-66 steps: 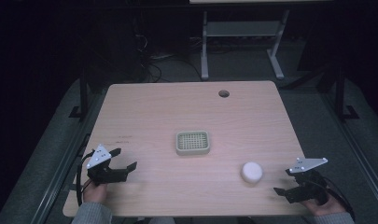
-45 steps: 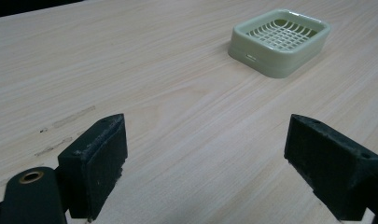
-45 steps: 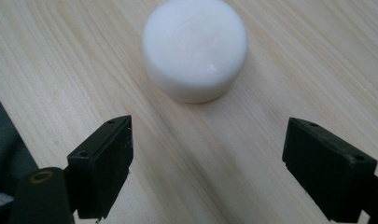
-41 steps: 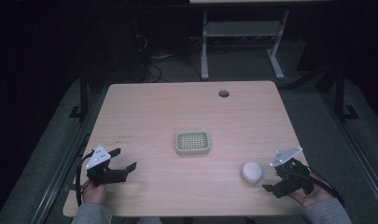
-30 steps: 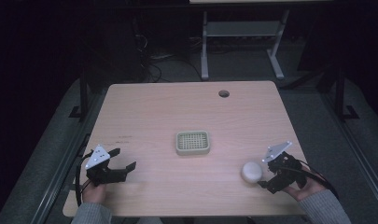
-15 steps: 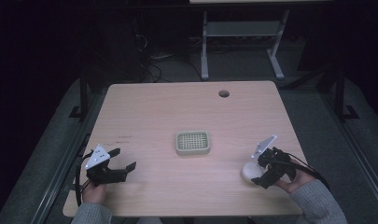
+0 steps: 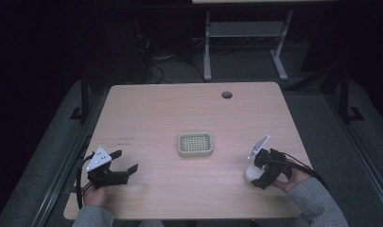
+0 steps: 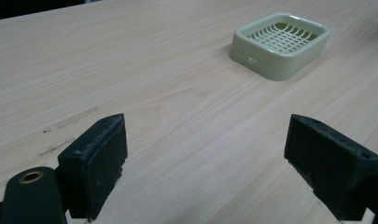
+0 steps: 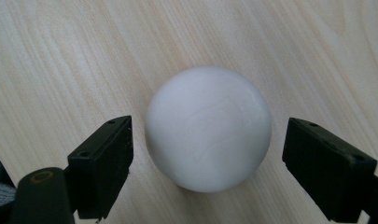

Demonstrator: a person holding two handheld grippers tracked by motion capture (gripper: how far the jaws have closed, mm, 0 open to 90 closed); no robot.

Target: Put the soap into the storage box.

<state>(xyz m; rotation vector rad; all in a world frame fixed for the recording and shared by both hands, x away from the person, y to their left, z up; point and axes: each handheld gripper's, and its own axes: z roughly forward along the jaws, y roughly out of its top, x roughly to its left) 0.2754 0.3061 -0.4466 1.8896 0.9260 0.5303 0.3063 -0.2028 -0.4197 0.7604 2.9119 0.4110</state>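
A white ball [image 9: 208, 128] rests on the wooden table, at the front right in the high view [image 7: 251, 173]. My right gripper [image 7: 261, 170] is lowered over it, open, with a jaw on each side of the ball and a small gap to each [image 9: 207, 168]. A pale green slotted dish [image 7: 195, 144] sits at the table's middle; the left gripper view has it far ahead [image 8: 280, 43]. My left gripper [image 7: 124, 163] hovers open near the front left corner, nothing between its jaws [image 8: 205, 163].
The wooden table [image 7: 156, 113] has a round cable hole [image 7: 226, 94] near its back edge. Faint pencil-like marks [image 8: 67, 126] lie on the wood ahead of the left gripper. A metal stand [image 7: 246, 38] is on the dark floor beyond.
My right gripper has moved left from the table's right edge and come down around the white ball. The left gripper, the dish and the ball have stayed put.
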